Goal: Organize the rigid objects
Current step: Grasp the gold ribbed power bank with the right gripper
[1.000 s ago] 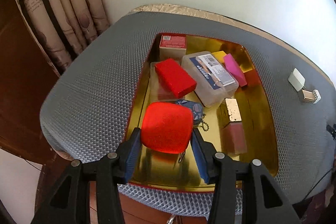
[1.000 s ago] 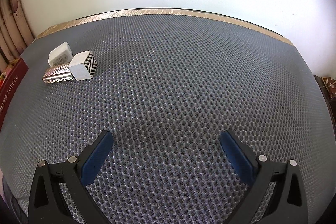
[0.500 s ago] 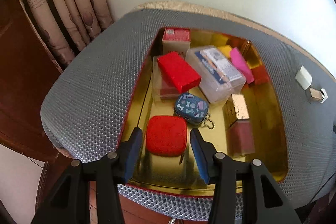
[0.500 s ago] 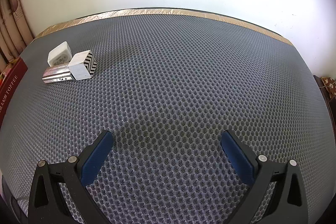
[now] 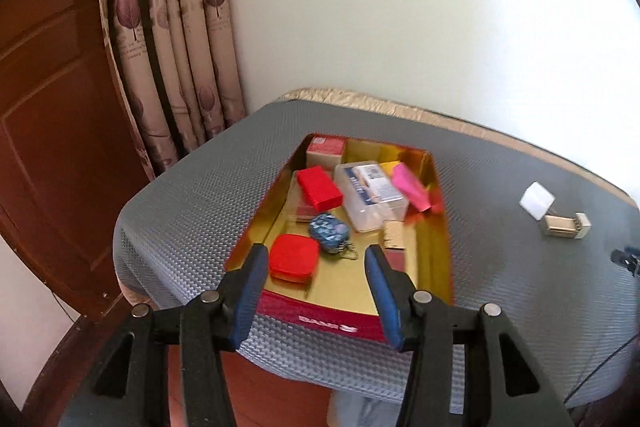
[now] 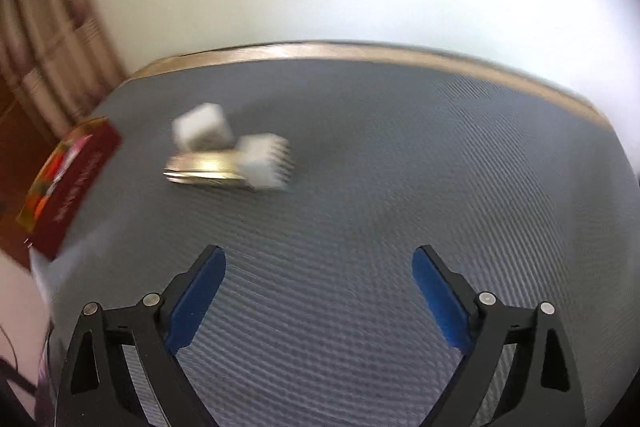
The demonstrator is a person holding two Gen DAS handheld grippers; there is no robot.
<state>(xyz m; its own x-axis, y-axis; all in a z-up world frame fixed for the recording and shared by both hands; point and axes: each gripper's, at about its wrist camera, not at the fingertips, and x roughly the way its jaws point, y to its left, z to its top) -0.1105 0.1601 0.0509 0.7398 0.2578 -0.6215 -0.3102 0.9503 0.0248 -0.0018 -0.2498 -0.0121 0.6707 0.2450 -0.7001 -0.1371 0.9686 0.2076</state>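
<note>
A gold-lined red tin box (image 5: 438,227) sits on the grey mesh table. In it lie a rounded red case (image 5: 294,261), a blue patterned pouch (image 5: 329,227), a red box (image 5: 319,187), a clear plastic case (image 5: 370,197), a pink block (image 5: 410,187) and a gold bar (image 5: 393,235). My left gripper (image 5: 316,291) is open and empty, pulled back above the box's near edge. My right gripper (image 6: 318,295) is open and empty over bare mesh. A white cube (image 6: 202,127), a gold bar (image 6: 206,169) and a patterned white cube (image 6: 264,165) lie ahead of it, blurred.
The same loose white cube (image 5: 537,201) and gold bar with cube (image 5: 564,226) lie right of the box. The tin box (image 6: 70,183) shows at the right wrist view's left edge. Curtains (image 5: 168,39) and a wooden door (image 5: 48,107) stand left of the table. A wall is behind.
My left gripper let go of the rounded red case, which now lies in the box, and drew back and up. My right gripper moved, bringing the white cubes nearer the view's centre.
</note>
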